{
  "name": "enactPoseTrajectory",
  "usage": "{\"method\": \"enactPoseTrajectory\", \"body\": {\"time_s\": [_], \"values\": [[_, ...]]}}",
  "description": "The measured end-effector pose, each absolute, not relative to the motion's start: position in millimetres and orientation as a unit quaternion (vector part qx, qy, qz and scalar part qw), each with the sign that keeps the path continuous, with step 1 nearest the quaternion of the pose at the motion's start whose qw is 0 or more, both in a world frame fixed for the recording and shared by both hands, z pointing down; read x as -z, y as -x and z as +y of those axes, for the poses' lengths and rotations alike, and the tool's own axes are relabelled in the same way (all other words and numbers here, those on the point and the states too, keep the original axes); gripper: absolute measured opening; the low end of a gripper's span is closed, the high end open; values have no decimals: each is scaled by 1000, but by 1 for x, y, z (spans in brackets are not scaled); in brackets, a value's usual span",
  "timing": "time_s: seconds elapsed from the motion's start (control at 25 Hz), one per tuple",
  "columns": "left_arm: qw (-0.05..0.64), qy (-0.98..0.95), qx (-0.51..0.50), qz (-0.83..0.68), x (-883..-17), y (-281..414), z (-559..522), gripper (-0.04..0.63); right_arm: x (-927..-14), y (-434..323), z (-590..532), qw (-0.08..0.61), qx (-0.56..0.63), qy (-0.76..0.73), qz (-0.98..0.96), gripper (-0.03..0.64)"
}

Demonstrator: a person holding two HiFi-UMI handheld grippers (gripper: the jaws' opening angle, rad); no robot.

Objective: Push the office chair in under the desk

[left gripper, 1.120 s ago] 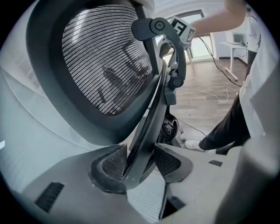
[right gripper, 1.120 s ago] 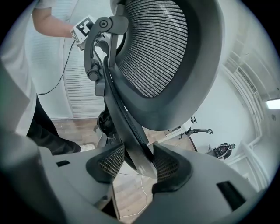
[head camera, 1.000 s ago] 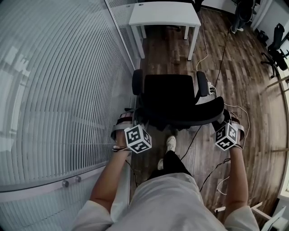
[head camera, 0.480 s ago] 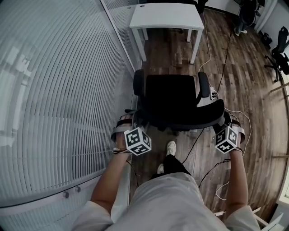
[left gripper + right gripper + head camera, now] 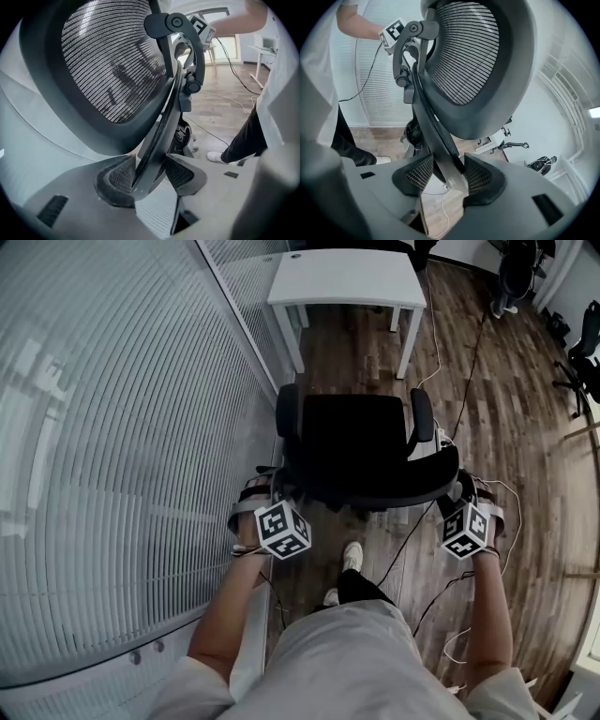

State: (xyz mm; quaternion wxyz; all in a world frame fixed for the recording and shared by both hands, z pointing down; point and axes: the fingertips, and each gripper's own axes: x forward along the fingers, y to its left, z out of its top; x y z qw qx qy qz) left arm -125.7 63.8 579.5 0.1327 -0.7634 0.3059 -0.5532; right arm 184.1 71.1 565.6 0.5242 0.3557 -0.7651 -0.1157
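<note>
A black office chair [image 5: 356, 442] stands on the wood floor, its seat facing a white desk [image 5: 347, 276] just beyond it. My left gripper [image 5: 278, 491] is shut on the left edge of the chair's mesh backrest [image 5: 112, 70]; its pads [image 5: 119, 174] clamp the black rim [image 5: 157, 145]. On the backrest's right edge my right gripper [image 5: 458, 491] is shut the same way. In the right gripper view the rim [image 5: 436, 140] passes between the right gripper's pads [image 5: 480, 178]. The chair's arms reach to about the desk's front legs.
A glass wall with white blinds [image 5: 122, 427] runs close along the chair's left. Cables [image 5: 469, 343] and a power strip [image 5: 441, 432] lie on the floor at the right. More office chairs [image 5: 581, 343] stand far right. My feet [image 5: 351, 557] are behind the chair.
The chair has rolled forward toward the desk, with both grippers still clamped on its backrest. The gap between the chair's arms and the desk legs has shrunk.
</note>
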Motion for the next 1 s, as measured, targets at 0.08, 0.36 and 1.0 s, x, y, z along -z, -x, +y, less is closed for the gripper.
{"method": "enactPoseTrajectory", "body": {"time_s": [0.08,0.36,1.0], "values": [[130,762,554,308,-577,126,54,209,-563,-184,61,524,117,-353,-766,218],[123,757,560,314,-578,120,22,209,-563,-190,27,523,120,-345,-770,216],[120,753,562,322,-578,111,-25,209,-563,-199,-24,519,128,-343,-772,218]]}}
